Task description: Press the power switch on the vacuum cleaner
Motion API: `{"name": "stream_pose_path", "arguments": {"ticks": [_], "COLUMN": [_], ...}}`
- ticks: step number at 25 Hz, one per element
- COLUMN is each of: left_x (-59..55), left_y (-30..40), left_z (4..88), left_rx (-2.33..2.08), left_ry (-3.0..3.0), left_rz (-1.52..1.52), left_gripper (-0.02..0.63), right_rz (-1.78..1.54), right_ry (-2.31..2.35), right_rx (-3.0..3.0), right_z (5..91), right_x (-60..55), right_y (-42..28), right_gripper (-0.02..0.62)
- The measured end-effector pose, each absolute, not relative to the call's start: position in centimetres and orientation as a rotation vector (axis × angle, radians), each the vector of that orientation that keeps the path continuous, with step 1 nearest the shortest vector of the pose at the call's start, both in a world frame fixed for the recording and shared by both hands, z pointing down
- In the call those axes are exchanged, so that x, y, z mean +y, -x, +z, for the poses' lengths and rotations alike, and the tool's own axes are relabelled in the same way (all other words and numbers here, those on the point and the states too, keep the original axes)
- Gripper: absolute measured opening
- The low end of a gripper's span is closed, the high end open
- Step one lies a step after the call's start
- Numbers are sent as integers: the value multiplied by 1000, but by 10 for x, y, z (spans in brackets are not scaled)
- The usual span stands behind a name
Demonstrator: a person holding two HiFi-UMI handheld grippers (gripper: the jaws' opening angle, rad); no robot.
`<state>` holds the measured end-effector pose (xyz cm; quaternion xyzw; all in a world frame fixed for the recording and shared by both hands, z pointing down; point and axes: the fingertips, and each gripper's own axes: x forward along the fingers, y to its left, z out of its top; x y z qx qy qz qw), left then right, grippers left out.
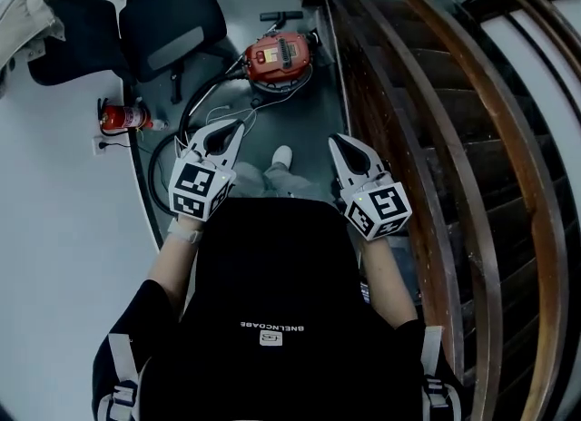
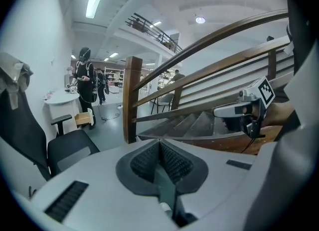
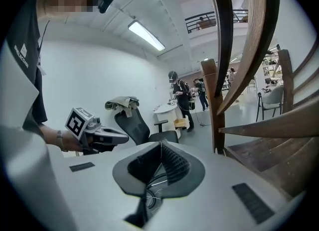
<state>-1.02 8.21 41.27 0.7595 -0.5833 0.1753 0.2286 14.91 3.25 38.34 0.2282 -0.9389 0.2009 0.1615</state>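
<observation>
I hold both grippers up in front of the black shirt, side by side and apart. The left gripper has its jaws pressed together, the ribbed pads meeting in a single seam with nothing between them. The right gripper is closed the same way and holds nothing. Through the gap below its pads I see a few thin pale lines, too blurred to name.

The vacuum sits on the grey floor ahead, just beside the foot of the stairs and well apart from both grippers. From the head view I can make out its red body and a dark ribbed panel on top, but the switch is too small to pick out. A black hose curves away from the vacuum to the left, and part of it is hidden behind the left gripper.

An extinguisher lies near the left wall. A chair stands beyond it, cut off by the top edge. One shoe shows between the grippers, and the rest of the legs is mostly covered by the torso.

Neither gripper view shows the vacuum. Both look out level across the room, past the wooden rail and distant people.
</observation>
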Motion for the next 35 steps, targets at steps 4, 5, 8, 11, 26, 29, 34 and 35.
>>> {"name": "stream_pose_path", "arguments": {"ticks": [4,5,8,11,26,29,34,35], "left_x": [50,41,18,-5,-108,-125,-147,-152], "left_y": [10,11,14,18,88,103,124,129], "left_z": [429,435,452,471,603,635,688,699], "left_rx": [-1561,-1546,-1498,-1452,-1272,-1255,-1256,-1259], "left_ry": [-2108,-2116,-2128,-2142,-2115,-2085,-2028,-2018], "left_rz": [525,538,555,574,738,756,787,795], "left_gripper": [15,15,15,15,15,15,15,14], "right_rz": [594,601,602,607,670,703,722,729], "right_ry": [-623,-617,-621,-643,-702,-726,-745,-748], "right_rx": [-2676,-2672,-2643,-2607,-2405,-2365,-2306,-2296], "right_z": [384,387,393,402,463,477,503,509], "right_x": [15,9,-4,-16,-75,-85,-99,-101], "right_y": [-138,-135,-126,-120,-52,-41,-25,-21], "right_gripper": [29,29,29,29,29,29,29,29]}}
